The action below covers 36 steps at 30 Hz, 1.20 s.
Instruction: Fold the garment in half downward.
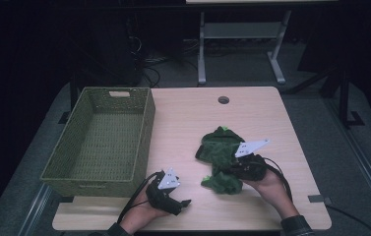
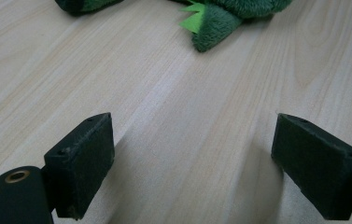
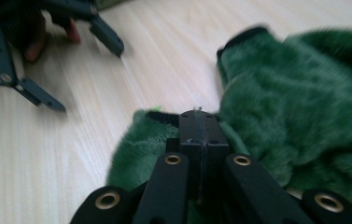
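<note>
A light wooden counter (image 1: 188, 123) is seen from above in a dark room. A green woven basket (image 1: 99, 138) sits on its left part, near the counter's left edge, with a handle slot in its far wall.

On the right half of the counter lies a green plush garment (image 1: 220, 157), fuzzy and crumpled, with bright green felt spikes at one edge. It is well apart from the basket.

The right gripper (image 1: 237, 169), held in a person's hand that enters from the bottom right, rests on the near part of the plush garment. In the right gripper view its two black jaws are pressed together, pad against pad, right over the green fur (image 3: 299, 107); the picture is blurred, and whether a fold of the fabric is caught between them I cannot tell. The grey three-cornered plate on this gripper's top points right in the high view.

The left gripper (image 1: 185, 202) sits low over bare wood at the near edge, just to the right of the basket's near corner. In the left gripper view its jaws are spread wide, with bare wood grain between them. The plush garment's spiked end (image 2: 211, 23) lies farther off, at the top of that view, clear of the jaws.
</note>
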{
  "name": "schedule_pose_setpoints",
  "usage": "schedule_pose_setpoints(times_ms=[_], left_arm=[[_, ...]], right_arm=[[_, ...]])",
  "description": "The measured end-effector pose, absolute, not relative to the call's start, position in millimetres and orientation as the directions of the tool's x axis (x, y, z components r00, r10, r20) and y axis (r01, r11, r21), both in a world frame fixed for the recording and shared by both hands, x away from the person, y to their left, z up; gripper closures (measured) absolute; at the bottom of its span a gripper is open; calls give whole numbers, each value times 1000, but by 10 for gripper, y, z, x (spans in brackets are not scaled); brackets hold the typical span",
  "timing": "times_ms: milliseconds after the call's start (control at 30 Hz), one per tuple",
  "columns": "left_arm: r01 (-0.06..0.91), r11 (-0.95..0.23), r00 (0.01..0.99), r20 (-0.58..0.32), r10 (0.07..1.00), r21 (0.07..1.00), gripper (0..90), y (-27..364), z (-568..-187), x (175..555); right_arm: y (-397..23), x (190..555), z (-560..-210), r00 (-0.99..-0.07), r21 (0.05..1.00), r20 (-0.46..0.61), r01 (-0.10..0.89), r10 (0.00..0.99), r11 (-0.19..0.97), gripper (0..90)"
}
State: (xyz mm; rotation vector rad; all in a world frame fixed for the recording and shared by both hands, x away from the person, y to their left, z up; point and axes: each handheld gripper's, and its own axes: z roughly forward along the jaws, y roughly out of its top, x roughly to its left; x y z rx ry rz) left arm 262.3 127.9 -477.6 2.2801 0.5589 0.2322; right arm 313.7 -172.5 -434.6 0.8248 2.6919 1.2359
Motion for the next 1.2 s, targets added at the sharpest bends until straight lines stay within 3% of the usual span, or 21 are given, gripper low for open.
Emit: schedule_pose_setpoints(times_ms=[400,667,867,1067,1200], left_arm=[[327,-610,886,-9,464,721,123,1275,-4777,2620],[322,-619,887,-1,461,716,124,1277,-4771,2628],[343,-636,883,-5,470,691,129,1242,-4733,2657],[329,-639,891,-5,454,696,129,1179,-4636,2673],[318,-629,896,-7,445,710,130,1131,-4535,2719]], right_arm=[[-1656,3164,-4549,-831,624,148,499,536,601,900],[-1659,3148,-4528,-832,634,131,489,539,599,899],[-1762,3127,-4385,-827,687,125,471,548,554,709],[-1845,3127,-4276,-813,723,120,464,569,511,597],[-1885,3141,-4194,-808,742,87,443,583,503,579]])
